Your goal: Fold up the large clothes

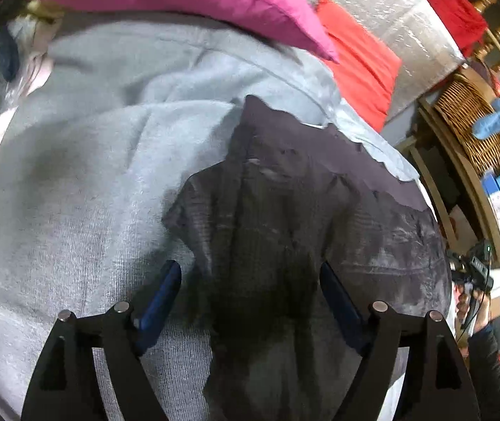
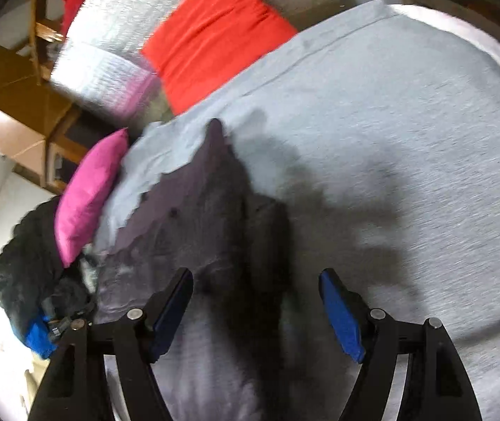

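Observation:
A dark grey-purple garment (image 1: 285, 217) lies rumpled on a light grey bed cover (image 1: 74, 175). My left gripper (image 1: 250, 270) is open just above the garment's near part, with cloth between its blue pads but no grip. In the right wrist view the same garment (image 2: 193, 217) lies left of centre on the grey cover (image 2: 390, 140). My right gripper (image 2: 255, 277) is open over the garment's right edge, holding nothing.
A pink pillow (image 1: 186, 0) and a red cushion (image 1: 362, 66) lie at the far edge of the bed; both show in the right wrist view, pink pillow (image 2: 88, 196), red cushion (image 2: 214, 35). A wicker basket (image 1: 467, 119) stands right. A silver quilted sheet (image 2: 109, 52) lies beyond.

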Demonstrator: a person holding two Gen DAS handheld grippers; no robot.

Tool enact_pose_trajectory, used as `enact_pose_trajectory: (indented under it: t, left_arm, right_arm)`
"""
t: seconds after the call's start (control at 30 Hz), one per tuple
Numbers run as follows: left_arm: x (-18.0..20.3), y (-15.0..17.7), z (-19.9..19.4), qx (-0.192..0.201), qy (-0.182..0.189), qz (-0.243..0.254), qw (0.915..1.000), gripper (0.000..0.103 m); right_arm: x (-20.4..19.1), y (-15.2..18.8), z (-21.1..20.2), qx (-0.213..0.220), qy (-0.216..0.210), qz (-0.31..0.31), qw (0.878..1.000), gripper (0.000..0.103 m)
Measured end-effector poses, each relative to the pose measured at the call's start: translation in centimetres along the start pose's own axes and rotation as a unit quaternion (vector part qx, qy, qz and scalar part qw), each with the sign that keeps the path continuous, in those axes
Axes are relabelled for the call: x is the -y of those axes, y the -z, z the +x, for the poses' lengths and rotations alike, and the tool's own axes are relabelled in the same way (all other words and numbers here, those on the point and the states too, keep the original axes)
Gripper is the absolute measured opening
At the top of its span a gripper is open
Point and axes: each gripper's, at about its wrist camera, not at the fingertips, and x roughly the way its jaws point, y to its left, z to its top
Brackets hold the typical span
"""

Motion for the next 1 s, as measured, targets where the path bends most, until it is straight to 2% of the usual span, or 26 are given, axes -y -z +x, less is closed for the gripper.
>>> enact_pose_trajectory:
  t: [0.07,0.13,0.17,0.23,0.27,0.33,0.37,0.47,0.6,0.7,0.8,1.0]
  left_arm:
    - [0.0,0.0,0.9,-0.014,0.001,0.002,0.9999,0.082]
    - [0.4,0.2,2.1,-0.035,0.008,0.01,0.9993,0.082]
    - [0.8,0.3,2.4,-0.037,0.013,0.013,0.9991,0.082]
    - [1.4,0.4,2.5,-0.025,0.021,0.022,0.9992,0.082]
    - [1.6,0.4,2.7,-0.025,0.017,0.025,0.9992,0.078]
    - [1.7,0.4,3.3,-0.029,0.006,0.026,0.9992,0.07]
    - [1.8,0.4,3.4,-0.026,0.003,0.028,0.9993,0.062]
    - [2.3,0.2,3.6,-0.021,-0.012,0.033,0.9992,0.045]
    - [4.0,0.4,3.7,-0.01,-0.054,0.057,0.9968,0.036]
    - [4.9,0.6,3.8,-0.008,-0.084,0.078,0.9934,0.034]
    - [5.0,0.4,4.0,-0.007,-0.088,0.076,0.9931,0.035]
    - [4.9,0.5,4.0,-0.005,-0.091,0.082,0.9925,0.035]
  right_arm:
    - [0.1,0.0,0.8,-0.007,-0.007,0.006,1.0,0.078]
    - [-0.6,0.0,2.0,-0.02,-0.009,-0.003,1.0,0.086]
    - [-1.2,0.0,2.5,-0.023,-0.013,-0.011,1.0,0.089]
    - [-2.8,0.0,3.3,-0.04,-0.034,-0.036,0.998,0.089]
    - [-3.4,0.1,3.6,-0.047,-0.04,-0.049,0.997,0.087]
    - [-4.7,0.3,4.5,-0.065,-0.008,-0.089,0.994,0.078]
    - [-4.9,0.4,5.1,-0.076,0.003,-0.094,0.993,0.072]
    - [-4.8,0.3,5.2,-0.079,-0.002,-0.088,0.993,0.04]
    - [-6.2,0.6,5.1,-0.082,0.029,-0.117,0.989,0.031]
    - [-7.1,0.7,5.0,-0.086,0.051,-0.129,0.987,0.03]
    - [-7.1,0.4,5.3,-0.094,0.059,-0.125,0.986,0.031]
    - [-6.3,0.2,5.8,-0.104,0.04,-0.105,0.988,0.038]
